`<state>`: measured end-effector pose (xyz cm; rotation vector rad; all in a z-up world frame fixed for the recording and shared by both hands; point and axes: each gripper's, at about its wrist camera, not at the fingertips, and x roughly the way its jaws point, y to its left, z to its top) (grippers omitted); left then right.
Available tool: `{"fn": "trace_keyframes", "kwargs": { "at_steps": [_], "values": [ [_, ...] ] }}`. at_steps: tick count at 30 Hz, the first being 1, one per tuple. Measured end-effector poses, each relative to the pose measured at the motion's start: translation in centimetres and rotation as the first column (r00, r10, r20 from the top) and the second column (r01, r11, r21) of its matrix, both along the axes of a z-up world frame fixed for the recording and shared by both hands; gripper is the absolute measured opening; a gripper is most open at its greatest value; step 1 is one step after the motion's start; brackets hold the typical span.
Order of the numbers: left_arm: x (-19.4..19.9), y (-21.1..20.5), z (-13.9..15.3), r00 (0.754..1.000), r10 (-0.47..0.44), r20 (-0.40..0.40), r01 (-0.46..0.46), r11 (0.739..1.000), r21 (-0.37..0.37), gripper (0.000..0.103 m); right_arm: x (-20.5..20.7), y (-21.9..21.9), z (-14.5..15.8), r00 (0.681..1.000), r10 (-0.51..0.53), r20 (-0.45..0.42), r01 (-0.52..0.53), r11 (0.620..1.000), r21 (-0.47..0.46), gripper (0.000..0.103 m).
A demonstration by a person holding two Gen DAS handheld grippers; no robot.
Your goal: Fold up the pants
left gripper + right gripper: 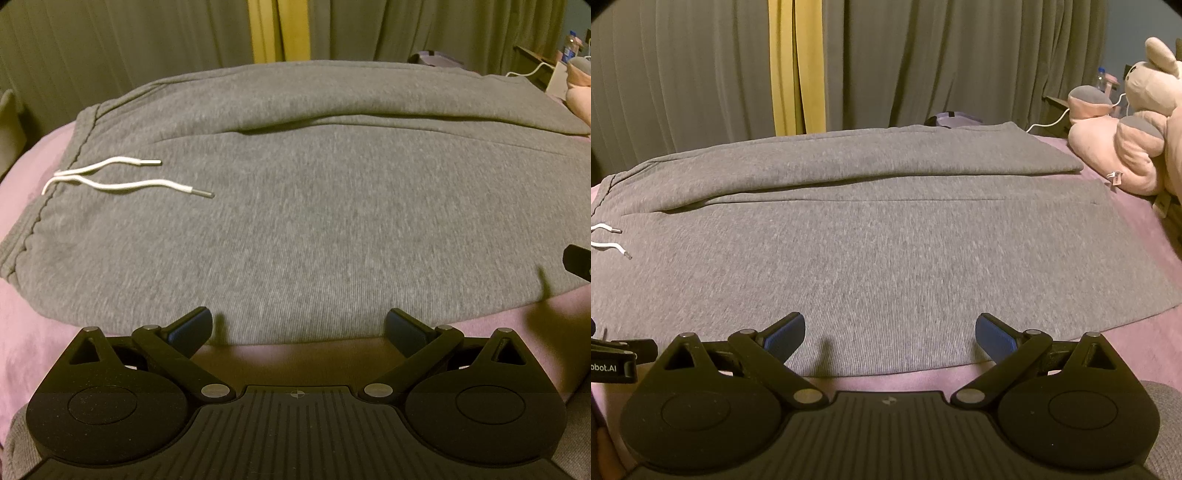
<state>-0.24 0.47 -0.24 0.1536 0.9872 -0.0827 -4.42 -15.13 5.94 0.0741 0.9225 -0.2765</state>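
Gray pants [295,206] lie flat across a pink bed [33,332], waistband at nine o'clock. Left tongs [299,326] and right tongs [890,332], both spread wide and empty, hover at the near edge. Likely next: pinch that edge, fold toward twelve o'clock.

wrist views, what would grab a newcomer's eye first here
The grey sweatpants fill both views, spread flat on a pink bedsheet with the far leg lying over the near one. The white drawstring stands out at the waistband on the left. Both the left gripper and the right gripper sit open at the near hem, and a pink plush rabbit lies at the far right.
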Motion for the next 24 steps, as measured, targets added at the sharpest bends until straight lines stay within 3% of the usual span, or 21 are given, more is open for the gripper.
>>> {"fn": "trace_keyframes", "kwargs": {
  "at_steps": [24],
  "values": [
    [0.11, -0.10, -0.11, 1.000, 0.000, -0.009, 0.000, 1.000, 0.001, 0.103, 0.02, -0.03, -0.10, 1.000, -0.002, -0.003, 0.002, 1.000, 0.003, 0.099]
  ]
}}
